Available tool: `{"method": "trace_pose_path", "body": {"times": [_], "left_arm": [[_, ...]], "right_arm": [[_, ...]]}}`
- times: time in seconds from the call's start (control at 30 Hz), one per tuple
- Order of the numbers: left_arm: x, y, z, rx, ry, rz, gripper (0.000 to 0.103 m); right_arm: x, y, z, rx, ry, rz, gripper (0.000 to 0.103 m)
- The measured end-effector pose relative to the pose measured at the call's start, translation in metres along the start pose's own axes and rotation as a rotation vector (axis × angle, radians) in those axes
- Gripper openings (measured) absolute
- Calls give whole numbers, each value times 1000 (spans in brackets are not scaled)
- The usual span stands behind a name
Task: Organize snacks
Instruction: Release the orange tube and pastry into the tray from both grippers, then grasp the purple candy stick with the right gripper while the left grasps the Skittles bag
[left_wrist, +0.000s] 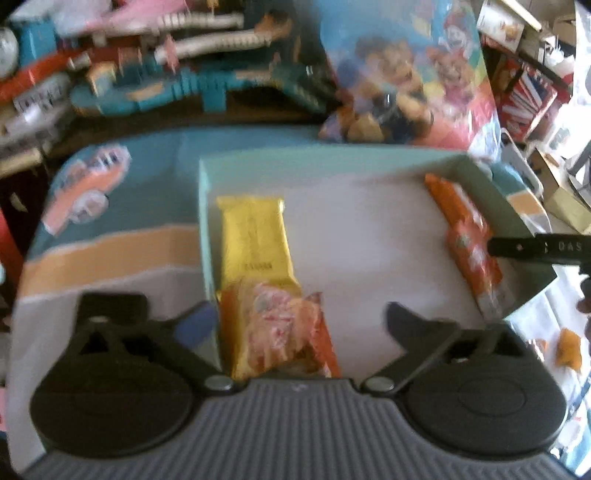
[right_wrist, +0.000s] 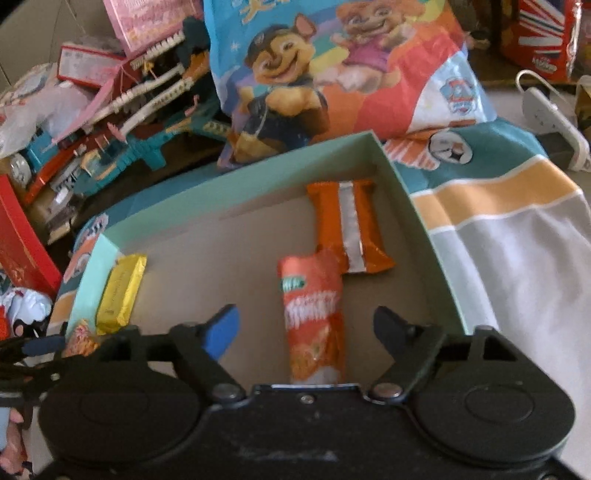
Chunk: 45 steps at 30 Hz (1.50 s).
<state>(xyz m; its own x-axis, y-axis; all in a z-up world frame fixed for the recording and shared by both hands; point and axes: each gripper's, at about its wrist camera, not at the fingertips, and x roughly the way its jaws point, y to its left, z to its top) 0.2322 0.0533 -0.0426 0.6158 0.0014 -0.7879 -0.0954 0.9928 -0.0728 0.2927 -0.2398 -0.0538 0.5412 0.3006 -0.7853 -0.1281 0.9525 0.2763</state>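
Observation:
A mint-green open box (left_wrist: 491, 192) (right_wrist: 258, 168) lies on a printed cloth. Inside, a yellow bar (left_wrist: 255, 240) (right_wrist: 120, 293) lies along the left wall. An orange-and-clear snack pack (left_wrist: 277, 336) (right_wrist: 79, 338) lies below it, between the wide-open jaws of my left gripper (left_wrist: 299, 317). An orange snack tube (right_wrist: 314, 321) (left_wrist: 476, 266) lies lengthwise between the open jaws of my right gripper (right_wrist: 306, 325). An orange bar with a silver stripe (right_wrist: 347, 225) (left_wrist: 448, 197) lies beyond it by the right wall. Neither gripper holds anything.
A cartoon-dog printed bag (right_wrist: 332, 70) (left_wrist: 406, 74) stands behind the box. Toy blocks and boxes (right_wrist: 129, 110) (left_wrist: 166, 66) pile up at the back left. A red box (right_wrist: 22, 247) stands at the left. A small orange snack (left_wrist: 569, 347) lies outside the box to the right.

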Motion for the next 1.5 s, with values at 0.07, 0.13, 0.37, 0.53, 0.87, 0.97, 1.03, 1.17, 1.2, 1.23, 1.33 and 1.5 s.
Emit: {"method": "trace_pose_path", "body": {"times": [0.07,0.13,0.37,0.53,0.87,0.97,1.03,1.17,1.2,1.23,1.33,1.5], "left_arm": [[-9,-2,1,3,-16,19,103],[-19,-2,0,-16,-27,9,103],[-56,1,-15,-75,-56,15,103],[-69,2,-50,-74,-17,13,103],[-45,-12,-114,-12,95,56,103],[-38,-28,-116,158,89,84,103],[-35,-32,-118,230,92,54,103],[-26,-37,-114,309,87,7,103],[-23,-40,-111,326,89,-1,103],[-19,-41,-109,341,89,-9,103],[-9,-47,-106,368,115,-39,100],[-8,-40,-106,268,140,-124,57]], "right_arm": [[-8,-1,0,9,-12,6,94],[-20,-4,-3,20,-30,2,95],[-64,-5,-17,45,-60,22,95],[-90,-4,-40,31,-61,40,96],[-95,6,-114,-12,56,77,61],[-94,10,-126,-56,97,96,50],[-94,11,-133,-98,117,88,49],[-85,14,-143,-142,160,81,43],[-83,17,-144,-153,162,79,42],[-81,20,-144,-167,158,74,38],[-78,30,-142,-213,154,76,22],[-70,36,-140,-214,139,50,17]]}}
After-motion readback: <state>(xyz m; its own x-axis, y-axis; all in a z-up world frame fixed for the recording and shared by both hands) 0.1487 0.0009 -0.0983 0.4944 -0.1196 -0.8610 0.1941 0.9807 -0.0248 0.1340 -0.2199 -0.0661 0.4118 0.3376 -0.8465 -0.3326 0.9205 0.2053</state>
